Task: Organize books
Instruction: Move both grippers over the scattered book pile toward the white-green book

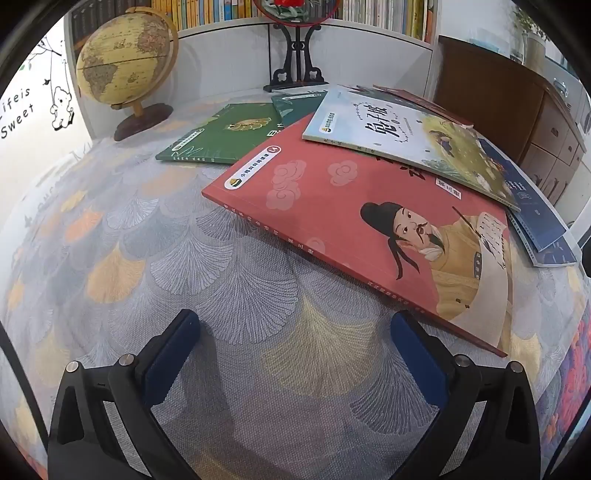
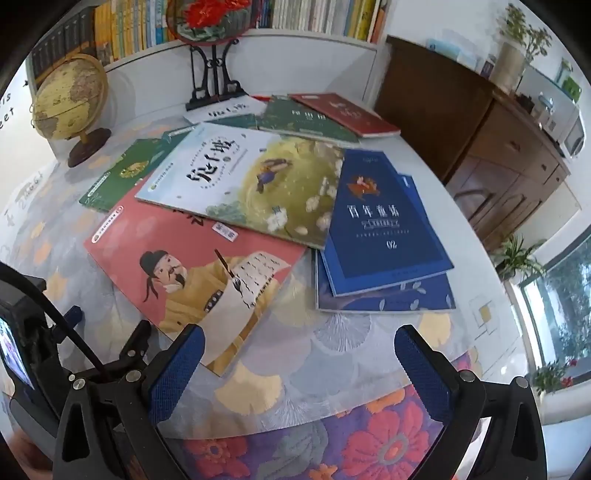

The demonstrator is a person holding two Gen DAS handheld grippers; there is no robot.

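Table (image 1: pixel 122 236): draped in a grey cloth with fan-leaf print, filling both views, books scattered over its far half.
Bookshelf (image 2: pixel 122 33): at twelve o'clock behind the table, packed with upright spines.
Wooden cabinet (image 2: pixel 491 147): dark brown, at two o'clock off the table's edge.
Red book (image 1: pixel 332 206): biggest cover in the left view, at one o'clock from the left gripper, lying flat, a scholar in yellow painted on it, near corner just beside the right-hand finger.
Pale book (image 2: pixel 255 177): at twelve o'clock in the right view, lying across the red book's far edge, overlapping it.
Blue book (image 2: pixel 376 221): at one o'clock from the right gripper, flat on top of a second blue book (image 2: pixel 388 301), edge tucked under the pale one.
Green book (image 1: pixel 225 134): at eleven o'clock past the red book, flat on the cloth, partly covered.
Far books: a dark green book (image 2: pixel 306 120) and a small red book (image 2: pixel 347 112) at twelve o'clock, near the table's back edge.
Globe (image 1: pixel 125 62): at ten o'clock, upright on its wooden foot.
Black stand (image 1: pixel 297 59): at twelve o'clock, carrying a round embroidered piece.
Left gripper (image 1: pixel 295 328): tilted down over bare cloth, fingers spread wide, nothing between them.
Right gripper (image 2: pixel 299 343): angled down near the table's front edge, fingers splayed fully, gripping nothing, the left finger hanging over the red book's near corner.
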